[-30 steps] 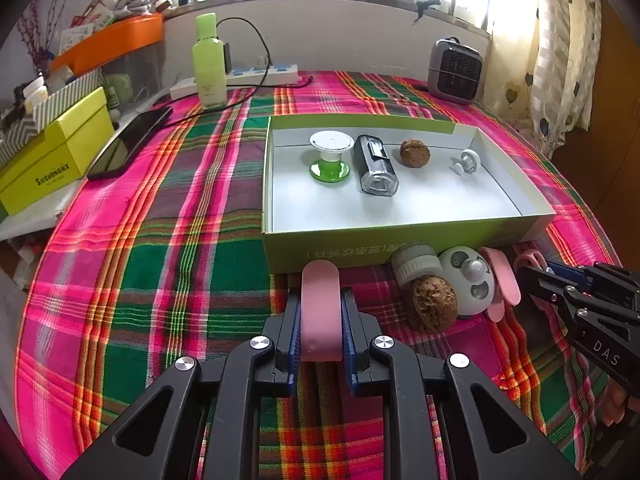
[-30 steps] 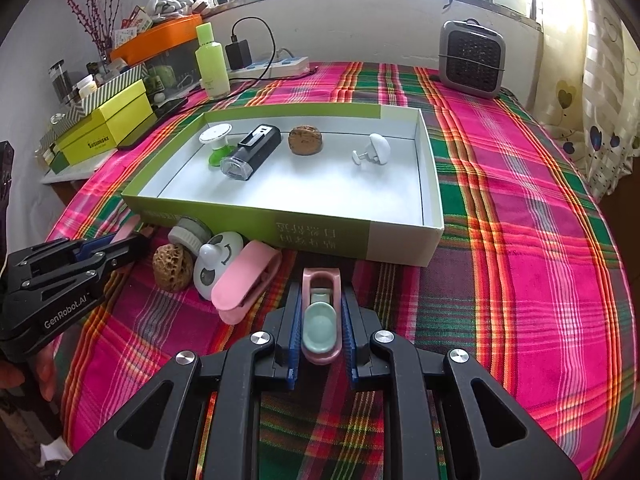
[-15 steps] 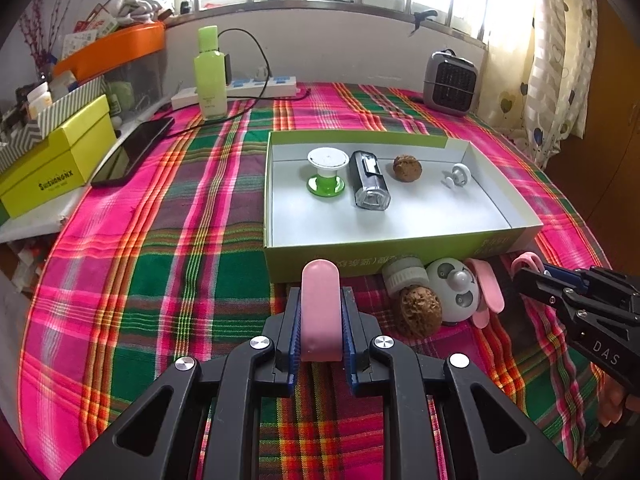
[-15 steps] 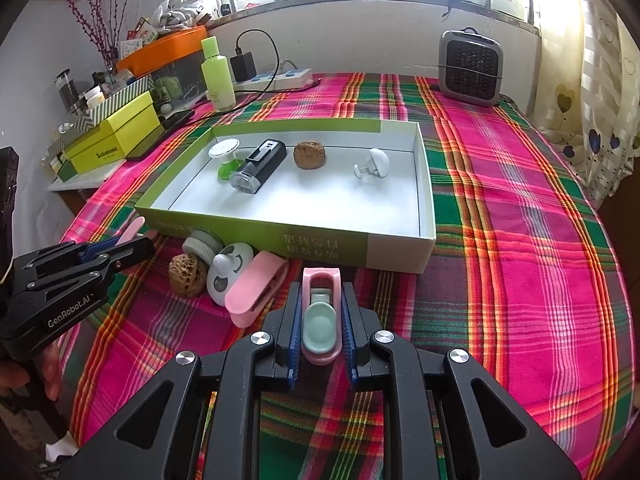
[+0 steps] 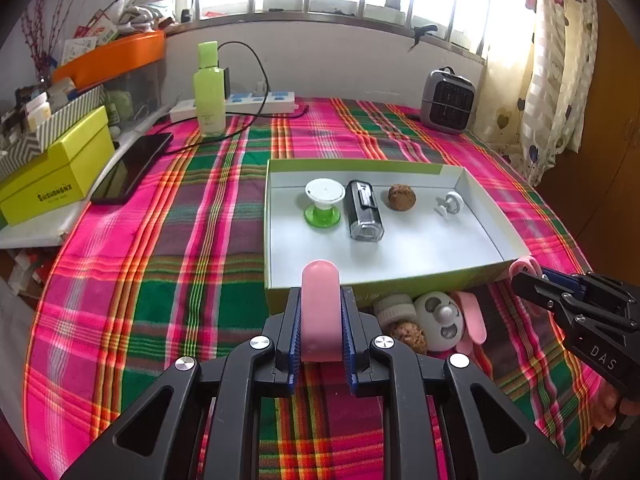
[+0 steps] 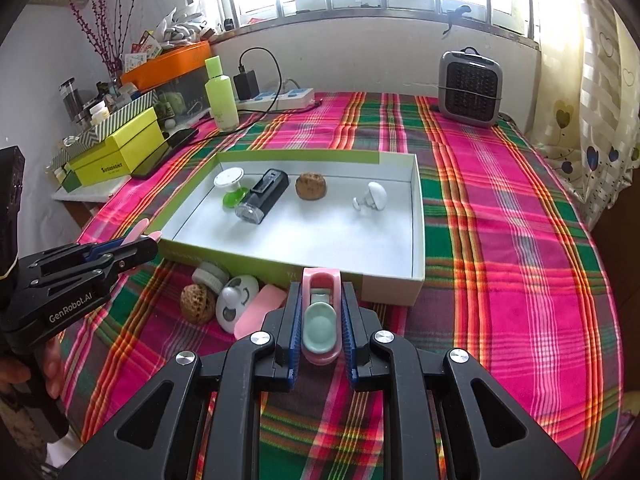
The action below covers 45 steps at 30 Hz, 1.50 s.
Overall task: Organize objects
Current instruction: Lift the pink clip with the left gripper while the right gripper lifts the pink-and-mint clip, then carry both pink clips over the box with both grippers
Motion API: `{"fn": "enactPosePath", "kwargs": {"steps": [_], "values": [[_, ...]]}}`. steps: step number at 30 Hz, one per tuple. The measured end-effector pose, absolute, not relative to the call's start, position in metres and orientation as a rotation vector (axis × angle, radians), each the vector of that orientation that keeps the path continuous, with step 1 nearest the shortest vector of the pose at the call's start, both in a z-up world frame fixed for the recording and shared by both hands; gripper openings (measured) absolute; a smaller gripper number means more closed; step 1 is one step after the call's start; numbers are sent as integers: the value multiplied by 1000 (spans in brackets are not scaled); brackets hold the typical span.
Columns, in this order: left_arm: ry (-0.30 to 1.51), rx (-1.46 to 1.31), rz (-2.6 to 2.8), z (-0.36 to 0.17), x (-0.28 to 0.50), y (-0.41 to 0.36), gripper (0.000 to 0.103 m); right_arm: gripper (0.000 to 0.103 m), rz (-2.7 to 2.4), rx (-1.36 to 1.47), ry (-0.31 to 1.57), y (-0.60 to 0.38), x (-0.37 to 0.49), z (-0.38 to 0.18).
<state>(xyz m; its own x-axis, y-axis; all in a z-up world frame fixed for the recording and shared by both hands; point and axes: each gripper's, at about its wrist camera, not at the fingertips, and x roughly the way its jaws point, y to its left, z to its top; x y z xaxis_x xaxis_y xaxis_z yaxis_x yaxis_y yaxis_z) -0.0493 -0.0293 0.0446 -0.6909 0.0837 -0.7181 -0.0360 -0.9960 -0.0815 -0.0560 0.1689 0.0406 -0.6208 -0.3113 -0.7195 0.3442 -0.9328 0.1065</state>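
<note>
Bench under plaid cloth [image 5: 160,280], biggest thing on it the green-walled tray [image 5: 276,272], dead ahead of both grippers and just past their tips. Tray already holds, far row: green-white stand [image 5: 324,202], black case [image 5: 363,211], walnut [image 5: 401,197], white hook [image 5: 450,203].

Left gripper [image 5: 321,320] clamped on a pink clip [image 5: 320,308], long axis running straight forward along the fingers, tip over the tray's near wall. Right gripper [image 6: 321,316] clamped on a pink-and-mint clip [image 6: 320,312], same forward axis, tip at the near wall too. Likely next: carry forward over the wall and let go inside; both about equally near, left lined up with the tray's left half, right with the middle.

Loose pile outside the near wall, ahead-right of left gripper, ahead-left of right: white jar [image 6: 210,274], second walnut [image 6: 198,304], white fan [image 6: 237,304], pink case [image 6: 260,310].

Right view shows the mint insert of its clip; left view shows that clip only as a pink loop edge-on. Left view shows its clip's plain back only.
</note>
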Motion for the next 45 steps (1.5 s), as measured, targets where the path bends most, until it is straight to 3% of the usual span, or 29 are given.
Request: {"fn": "enactPosePath", "kwargs": {"steps": [45], "values": [[-99,-1356,2757,21,-140,-24,16,18,-2414,1256,54,115,-161,15]]}}
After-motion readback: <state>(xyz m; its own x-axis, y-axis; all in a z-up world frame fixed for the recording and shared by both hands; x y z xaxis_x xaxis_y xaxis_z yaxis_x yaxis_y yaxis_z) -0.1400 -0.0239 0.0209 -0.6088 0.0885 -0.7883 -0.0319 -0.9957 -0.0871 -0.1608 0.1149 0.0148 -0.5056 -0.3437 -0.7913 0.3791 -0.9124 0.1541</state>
